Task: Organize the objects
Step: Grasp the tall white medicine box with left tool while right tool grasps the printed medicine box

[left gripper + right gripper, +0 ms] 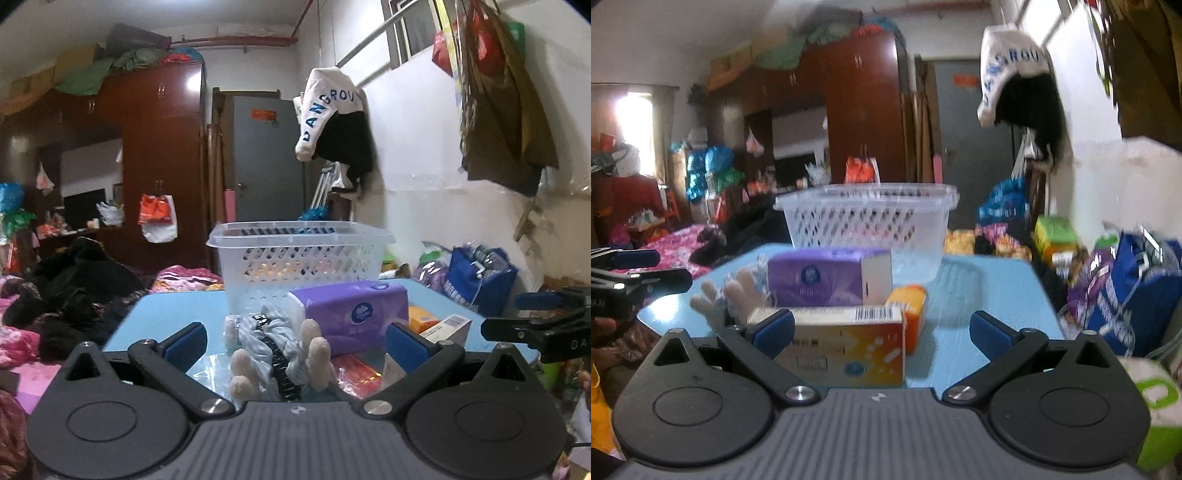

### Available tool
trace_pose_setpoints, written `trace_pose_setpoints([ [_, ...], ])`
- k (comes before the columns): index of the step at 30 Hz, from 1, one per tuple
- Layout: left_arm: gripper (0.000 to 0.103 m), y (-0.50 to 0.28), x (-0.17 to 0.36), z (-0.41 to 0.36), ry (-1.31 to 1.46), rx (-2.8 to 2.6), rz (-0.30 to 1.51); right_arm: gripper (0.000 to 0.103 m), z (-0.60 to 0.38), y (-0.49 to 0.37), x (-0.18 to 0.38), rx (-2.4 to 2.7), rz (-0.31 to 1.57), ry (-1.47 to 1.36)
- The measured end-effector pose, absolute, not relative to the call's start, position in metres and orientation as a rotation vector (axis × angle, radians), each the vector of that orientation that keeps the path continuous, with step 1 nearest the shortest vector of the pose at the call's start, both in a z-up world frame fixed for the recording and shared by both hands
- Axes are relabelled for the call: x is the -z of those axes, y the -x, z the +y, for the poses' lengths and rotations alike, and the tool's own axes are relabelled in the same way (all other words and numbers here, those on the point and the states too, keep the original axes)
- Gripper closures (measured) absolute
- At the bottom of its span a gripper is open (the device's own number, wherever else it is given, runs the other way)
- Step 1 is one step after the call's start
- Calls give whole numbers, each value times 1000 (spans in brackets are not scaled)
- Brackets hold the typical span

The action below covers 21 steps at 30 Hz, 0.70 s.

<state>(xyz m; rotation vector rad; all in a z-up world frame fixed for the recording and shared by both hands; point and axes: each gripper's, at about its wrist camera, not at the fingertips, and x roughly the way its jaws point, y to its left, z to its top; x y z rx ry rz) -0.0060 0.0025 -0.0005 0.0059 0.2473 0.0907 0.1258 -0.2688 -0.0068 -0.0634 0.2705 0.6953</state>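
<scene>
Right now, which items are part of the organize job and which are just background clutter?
Job items:
white basket
purple tissue pack
plush toy
orange-and-white box
small orange pack
red packet
left tool and right tool, both open

Background:
blue table
wardrobe
hanging white jacket
blue bag

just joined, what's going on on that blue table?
A person holds a gripper in each hand over a blue table; both are open and hold nothing. The left gripper faces a plush toy beside a purple tissue pack. The right gripper sits at an orange-and-white box, one finger by its left end. The white basket stands behind them; nothing visibly in it yet.
</scene>
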Motion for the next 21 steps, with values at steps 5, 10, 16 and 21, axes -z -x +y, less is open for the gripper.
trace_pose_setpoints([
  [5,0,4,10,11,41,66,256,0,-279,-136,10,-674,232,32],
  [10,3,4,22,-3,-29,99,224,8,-287,-143,16,-734,239,-18],
  [16,9,3,31,-17,-63,176,217,34,-278,-149,24,-781,275,41],
  [21,24,-10,45,-24,-59,216,263,36,-276,-154,32,-818,302,68],
])
